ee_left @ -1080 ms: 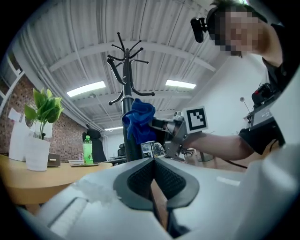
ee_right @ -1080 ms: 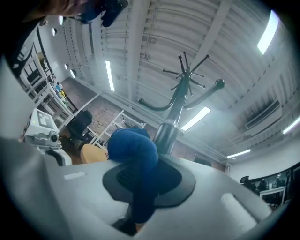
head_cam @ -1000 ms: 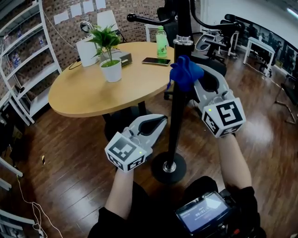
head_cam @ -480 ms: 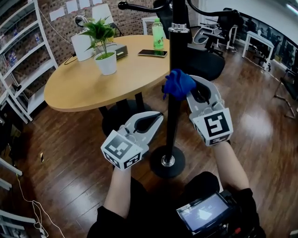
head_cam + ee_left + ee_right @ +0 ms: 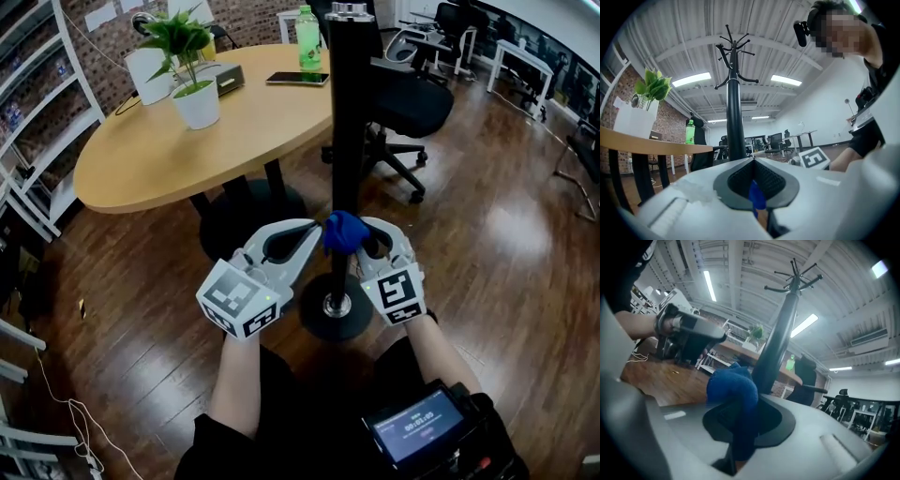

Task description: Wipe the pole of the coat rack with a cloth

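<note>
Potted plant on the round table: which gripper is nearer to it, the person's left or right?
Left. The left gripper is on the potted plant's side of the pole; the right gripper, shut on the blue cloth, is on the pole's far side.

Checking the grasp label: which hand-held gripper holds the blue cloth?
The right hand-held gripper: the cloth is bunched between its jaws, at the pole. The left hand-held gripper is shut, tips together, beside it.
</note>
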Available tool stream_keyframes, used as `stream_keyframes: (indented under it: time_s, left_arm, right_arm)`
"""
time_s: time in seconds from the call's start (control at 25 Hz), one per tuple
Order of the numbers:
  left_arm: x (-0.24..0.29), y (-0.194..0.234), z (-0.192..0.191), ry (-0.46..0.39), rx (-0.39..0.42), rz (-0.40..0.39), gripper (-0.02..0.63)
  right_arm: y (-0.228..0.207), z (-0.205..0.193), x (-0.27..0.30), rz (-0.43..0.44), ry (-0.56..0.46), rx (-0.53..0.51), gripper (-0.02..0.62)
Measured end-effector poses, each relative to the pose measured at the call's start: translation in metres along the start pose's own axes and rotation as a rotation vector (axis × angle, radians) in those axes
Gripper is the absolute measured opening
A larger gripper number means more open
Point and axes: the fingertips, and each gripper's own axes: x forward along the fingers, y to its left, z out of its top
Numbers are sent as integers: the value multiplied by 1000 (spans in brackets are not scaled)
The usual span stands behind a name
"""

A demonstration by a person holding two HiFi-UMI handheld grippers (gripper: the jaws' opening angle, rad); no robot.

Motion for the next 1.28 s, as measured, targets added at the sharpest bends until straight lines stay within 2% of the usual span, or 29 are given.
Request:
stream_keyframes:
  time_s: [0.2, 0.44, 0.68, 0.8, 0.92, 1.0, 1.12, 1.28]
  left_arm:
    - [3, -3, -15, 16, -19, -5, 0]
    - [2, 2, -29, 41, -32, 3, 0]
    - [7, 6, -39, 54, -40, 4, 0]
    - [9, 6, -43, 58, -42, -4, 0]
    - [12, 7, -44, 61, -46, -10, 0]
    - [15, 8, -45, 67, -40, -10, 0]
    - [19, 8, -45, 82, -10, -8, 0]
    - [22, 15, -35, 62, -9, -3, 0]
  right_arm:
    - [42, -78, 6, 78, 143, 80, 49]
    - [75, -146, 12, 140, 289, 130, 49]
    - [86, -201, 10, 141, 409, 166, 49]
    - [85, -214, 7, 124, 437, 188, 49]
    - [81, -208, 7, 117, 425, 182, 49]
    - [71, -190, 8, 102, 382, 188, 49]
    - [48, -142, 4, 63, 266, 189, 49]
    - [5, -55, 2, -2, 89, 153, 49]
